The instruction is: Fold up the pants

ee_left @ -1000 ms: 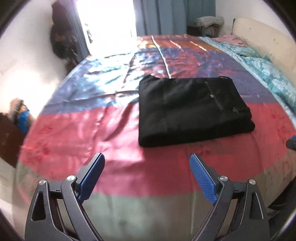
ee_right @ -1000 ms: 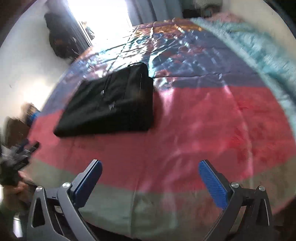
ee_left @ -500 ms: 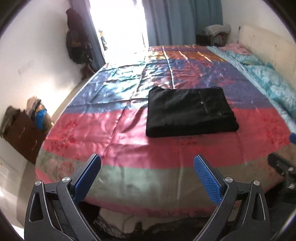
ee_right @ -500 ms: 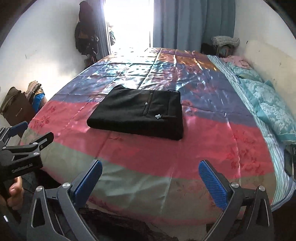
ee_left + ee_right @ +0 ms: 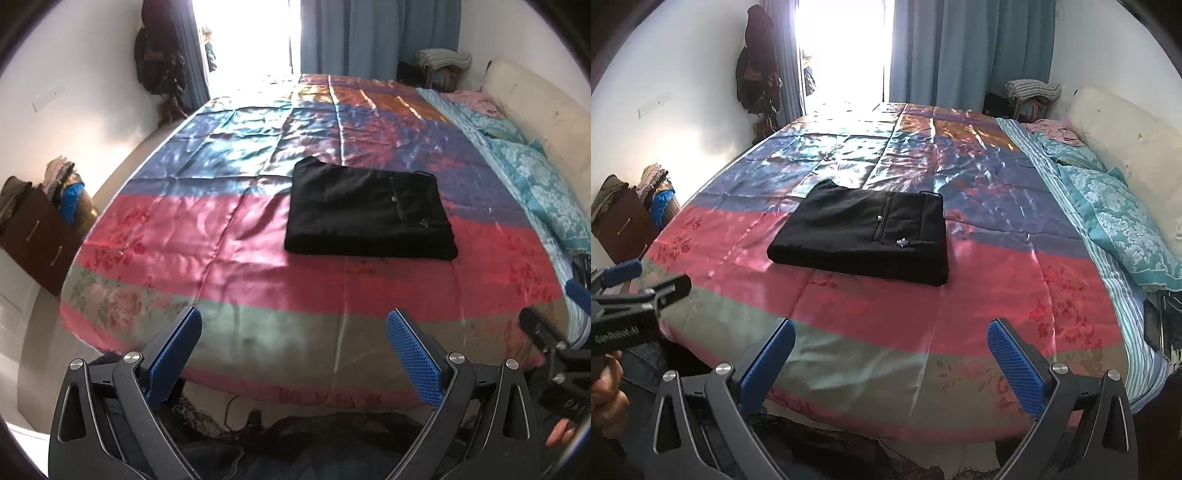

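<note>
Left wrist view shows our black folded cloth pants (image 5: 369,212) lying flat on the shiny striped bed cover (image 5: 184,236), both our left gripper (image 5: 294,354) and right gripper (image 5: 891,363) spread wide and empty, so we think the folding is done and nothing needs grabbing next.

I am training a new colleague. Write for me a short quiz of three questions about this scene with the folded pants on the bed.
1. True or false: the black pants lie folded on the bedspread.
2. Which gripper holds the pants? A) left gripper B) right gripper C) neither
3. Fill in: the teal pillow lies on the ____ side of the right wrist view.

Key: 1 true; 2 C; 3 right
</note>
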Available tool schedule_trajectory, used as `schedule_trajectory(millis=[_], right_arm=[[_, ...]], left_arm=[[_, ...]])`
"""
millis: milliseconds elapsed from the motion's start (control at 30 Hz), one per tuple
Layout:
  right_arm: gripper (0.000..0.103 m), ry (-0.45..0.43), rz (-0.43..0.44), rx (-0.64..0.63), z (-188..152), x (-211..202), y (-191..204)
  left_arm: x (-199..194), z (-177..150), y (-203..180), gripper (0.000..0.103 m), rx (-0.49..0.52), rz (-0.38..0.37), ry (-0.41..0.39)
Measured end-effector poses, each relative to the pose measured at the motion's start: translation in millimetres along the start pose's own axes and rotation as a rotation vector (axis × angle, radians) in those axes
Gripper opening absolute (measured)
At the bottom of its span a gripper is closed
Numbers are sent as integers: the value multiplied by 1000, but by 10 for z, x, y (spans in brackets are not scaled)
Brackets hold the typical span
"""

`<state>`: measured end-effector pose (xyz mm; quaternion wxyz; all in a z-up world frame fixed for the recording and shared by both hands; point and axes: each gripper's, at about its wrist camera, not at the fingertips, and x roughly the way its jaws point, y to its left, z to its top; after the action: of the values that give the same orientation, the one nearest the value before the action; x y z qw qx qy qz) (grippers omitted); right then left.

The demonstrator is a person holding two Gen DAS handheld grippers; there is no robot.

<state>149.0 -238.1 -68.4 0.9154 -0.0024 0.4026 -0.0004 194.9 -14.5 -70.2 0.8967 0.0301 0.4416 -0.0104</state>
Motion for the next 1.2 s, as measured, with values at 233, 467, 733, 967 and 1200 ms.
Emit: schedule_trajectory(millis=[233, 467, 733, 967, 1200], right_arm=[[103, -10, -20, 3, 32, -85, 26], [103, 21, -24, 24, -32, -84, -3], [103, 36, -24, 57, -39, -100, -68], [103, 101, -42, 23, -25, -39, -80], [103, 62, -118, 10, 53, -139, -102]], left_arm=[[-72, -36, 28, 101, 4, -10, 3], [-70, -56, 1, 101, 12, -31, 24], [-98, -74, -54, 102, 53, -20, 22], [-155, 53, -134, 103, 142, -26, -21], [-185, 105, -194, 103, 140, -51, -61]])
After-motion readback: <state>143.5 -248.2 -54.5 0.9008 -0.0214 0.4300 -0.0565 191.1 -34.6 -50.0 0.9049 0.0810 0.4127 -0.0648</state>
